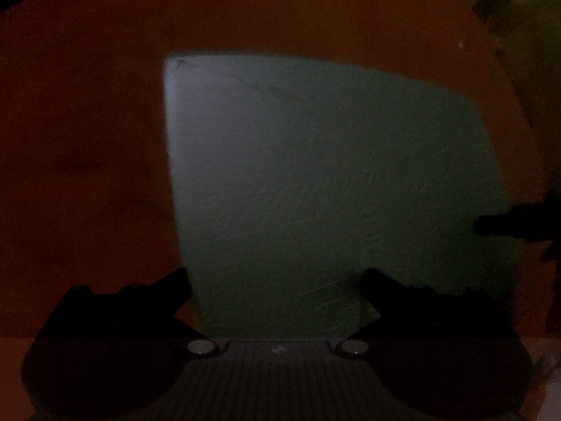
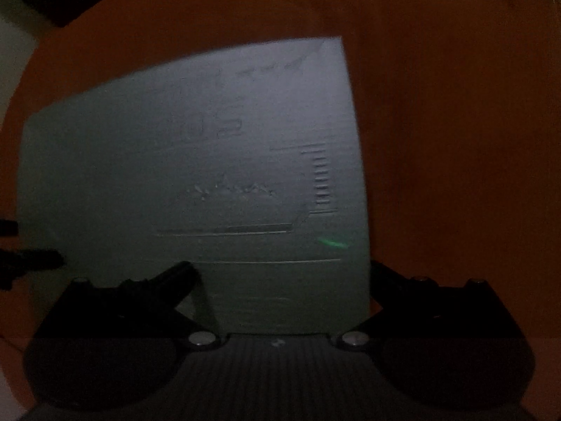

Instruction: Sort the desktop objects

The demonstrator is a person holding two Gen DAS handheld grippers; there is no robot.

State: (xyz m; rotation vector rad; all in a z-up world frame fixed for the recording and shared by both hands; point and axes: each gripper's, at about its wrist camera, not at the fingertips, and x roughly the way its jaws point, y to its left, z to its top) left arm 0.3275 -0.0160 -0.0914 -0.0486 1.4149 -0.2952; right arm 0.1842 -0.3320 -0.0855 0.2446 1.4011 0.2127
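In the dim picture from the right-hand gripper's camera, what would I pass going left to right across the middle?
The other gripper's dark tip at the left edge → grey-green mat with faint markings → bare orange tabletop.

- Dim desk setting, kind of room unclear: orange desktop (image 1: 87,140).
- Grey-green mat (image 2: 175,175) with faint ruled marks lies on the desktop.
- Pale floor (image 1: 519,7) beyond the desktop's edge.

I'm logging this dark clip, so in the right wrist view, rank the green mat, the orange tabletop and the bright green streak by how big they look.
1. Orange tabletop and green mat: too close to rank; the jaws hide part of each.
2. Bright green streak: smallest by far.
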